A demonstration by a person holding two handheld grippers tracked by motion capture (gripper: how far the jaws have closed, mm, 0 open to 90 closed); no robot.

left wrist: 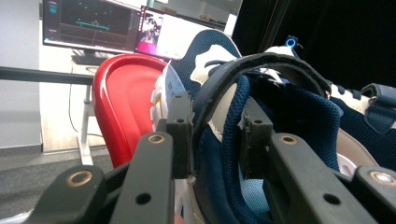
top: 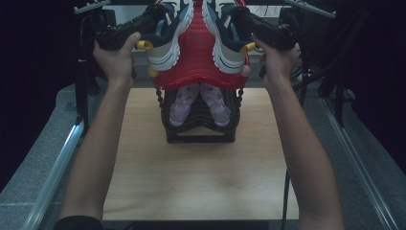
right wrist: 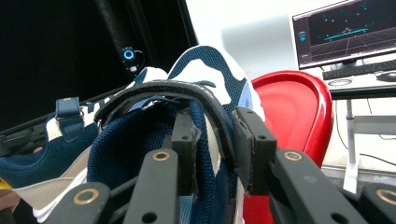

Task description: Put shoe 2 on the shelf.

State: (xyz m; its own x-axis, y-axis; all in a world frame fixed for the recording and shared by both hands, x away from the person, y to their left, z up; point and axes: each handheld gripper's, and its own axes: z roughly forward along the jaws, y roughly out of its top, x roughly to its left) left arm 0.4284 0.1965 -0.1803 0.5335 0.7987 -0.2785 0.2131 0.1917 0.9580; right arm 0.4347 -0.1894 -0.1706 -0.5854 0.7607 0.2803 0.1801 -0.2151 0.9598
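Dark curtains around a light wooden table (top: 201,177), grey floor and rails either side; monitors (left wrist: 88,23) on a desk behind, seen in the gripper views. Black shoe rack (top: 201,132) stands at the table's far edge, centred; pair of pink-lilac small shoes (top: 198,103) on its lower tier, side by side, toes toward the person. Red top shelf (top: 198,57) of the rack carries two navy-and-white sneakers, heels toward the person. Left gripper (top: 151,21) clamped on the heel collar of the left sneaker (top: 170,36), one jaw inside the shoe, one outside; same grip clear in the left gripper view (left wrist: 215,135). Right gripper (top: 244,21) clamped likewise on the heel collar of the right sneaker (top: 225,36); right gripper view (right wrist: 212,135) shows the collar pinched between jaws. Both sneakers sit near the shelf's front edge, close together, not touching; cannot tell whether the soles rest on the shelf or are lifted.
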